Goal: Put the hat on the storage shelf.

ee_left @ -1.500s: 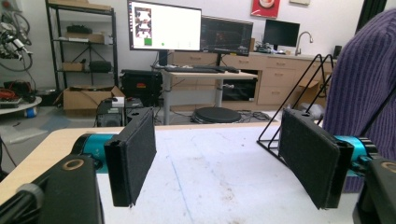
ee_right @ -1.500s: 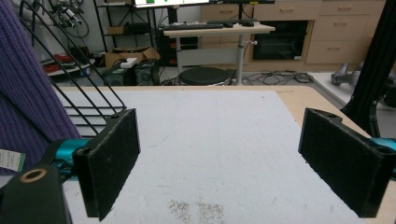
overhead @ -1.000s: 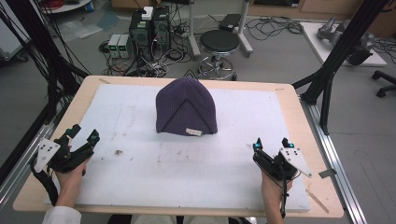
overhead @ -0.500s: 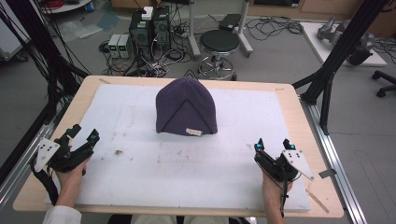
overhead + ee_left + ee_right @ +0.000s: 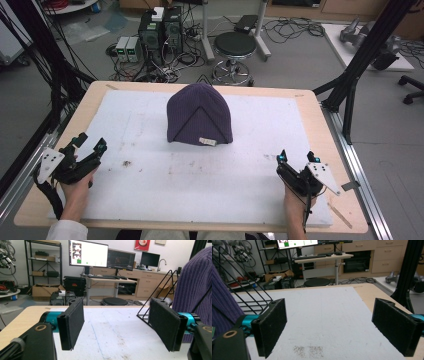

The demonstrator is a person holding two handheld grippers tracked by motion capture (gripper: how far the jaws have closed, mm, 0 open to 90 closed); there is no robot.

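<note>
A purple knitted beanie with a small white label sits over a black wire stand at the middle back of the white mat. My left gripper rests near the mat's front left corner, open, with nothing between its pads. The beanie rises at the right edge of the left gripper view. My right gripper sits near the front right, open and empty, its pads wide apart. The beanie and the wire stand stand at the left of the right gripper view.
The mat lies on a wooden table framed by black struts. Beyond the far edge are a round stool, computer boxes and cables on the floor. Small brown stains mark the mat.
</note>
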